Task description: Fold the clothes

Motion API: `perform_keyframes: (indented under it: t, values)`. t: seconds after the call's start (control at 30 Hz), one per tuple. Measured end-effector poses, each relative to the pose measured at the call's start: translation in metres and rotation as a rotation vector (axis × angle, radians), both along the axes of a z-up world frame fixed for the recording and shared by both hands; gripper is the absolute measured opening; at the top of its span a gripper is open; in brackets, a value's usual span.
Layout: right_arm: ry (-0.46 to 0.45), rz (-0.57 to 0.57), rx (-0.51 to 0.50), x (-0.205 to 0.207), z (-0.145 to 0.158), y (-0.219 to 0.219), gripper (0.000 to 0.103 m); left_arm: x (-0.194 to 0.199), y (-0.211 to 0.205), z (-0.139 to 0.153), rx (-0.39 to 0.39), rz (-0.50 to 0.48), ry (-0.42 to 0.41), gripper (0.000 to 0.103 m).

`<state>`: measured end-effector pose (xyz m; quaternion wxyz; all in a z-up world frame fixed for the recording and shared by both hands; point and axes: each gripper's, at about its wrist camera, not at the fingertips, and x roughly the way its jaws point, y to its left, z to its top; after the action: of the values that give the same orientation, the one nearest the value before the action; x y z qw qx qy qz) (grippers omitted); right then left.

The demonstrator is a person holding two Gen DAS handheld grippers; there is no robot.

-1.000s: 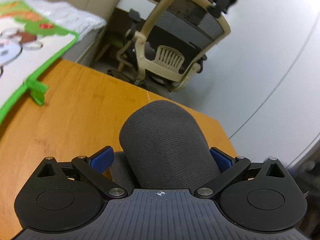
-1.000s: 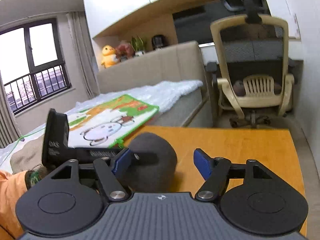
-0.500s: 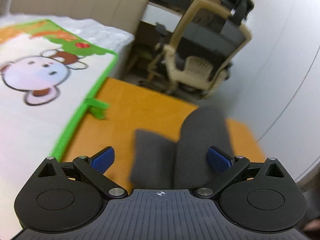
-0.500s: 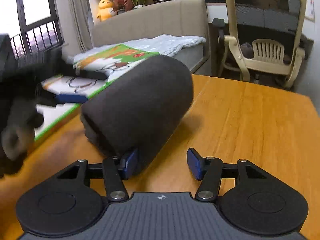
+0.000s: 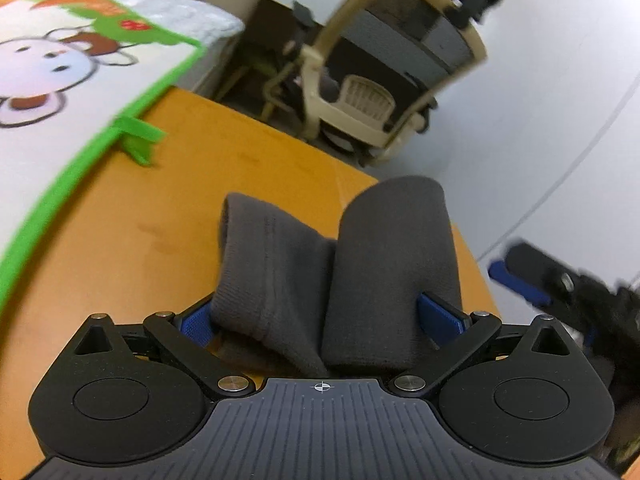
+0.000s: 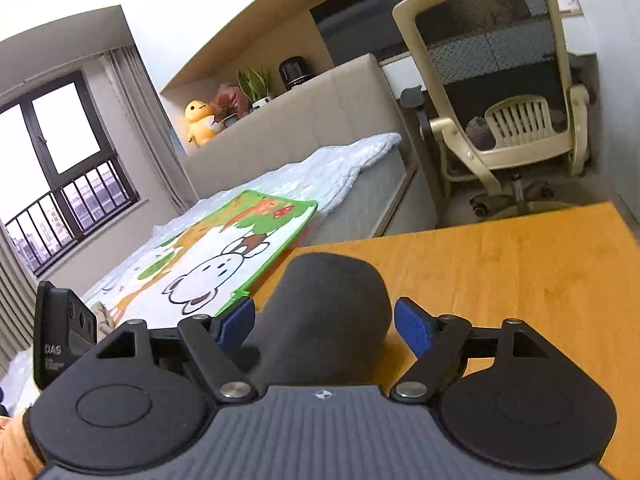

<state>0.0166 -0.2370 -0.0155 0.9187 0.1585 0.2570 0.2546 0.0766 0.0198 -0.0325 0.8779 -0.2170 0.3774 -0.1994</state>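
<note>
A dark grey knitted garment point(image 5: 332, 272) lies on the orange wooden table point(image 5: 120, 248), bunched into two thick rolled lobes side by side. My left gripper point(image 5: 318, 318) is open and straddles the near end of both lobes, its blue pads just outside the cloth. In the right wrist view the garment point(image 6: 324, 312) shows as one rounded roll. My right gripper point(image 6: 324, 322) is open around it, with a gap at the right pad. The right gripper point(image 5: 520, 276) appears blurred at the right of the left wrist view.
A cartoon play mat point(image 6: 224, 260) with a green border lies on the bed beside the table's left edge. A beige office chair point(image 6: 516, 120) stands beyond the far edge. Bare tabletop point(image 6: 520, 272) extends to the right. An orange sleeve point(image 6: 10, 440) shows bottom left.
The left gripper swung away from the roll, then came back over it; the cloth now shows two lobes. The right gripper rose from low beside the roll to straddle it.
</note>
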Motion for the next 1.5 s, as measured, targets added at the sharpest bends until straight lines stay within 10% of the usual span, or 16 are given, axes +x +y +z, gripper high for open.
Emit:
perform_keyframes:
  t: [0.43,0.73,0.97,1.37,1.5]
  values:
    - [-0.006,-0.276,-0.030,-0.054,-0.004,-0.030,0.092,-0.022,-0.037,-0.008,-0.088,-0.103,0.062,0.102]
    - [-0.084,-0.165,-0.229,-0.068,-0.020,0.027,0.099,-0.030,0.037,0.024,-0.145,0.160,0.004,0.102]
    - [-0.199,-0.109,-0.424,-0.048,-0.002,0.052,0.046,-0.035,0.061,0.026,-0.135,0.196,0.018,0.102]
    - [-0.575,0.217,-0.977,-0.110,-0.037,0.160,0.039,-0.009,0.011,0.051,0.028,0.056,-0.071,0.102]
    - [-0.474,0.201,-0.790,-0.097,-0.020,0.130,0.049,-0.002,0.002,0.024,0.176,0.074,-0.033,0.103]
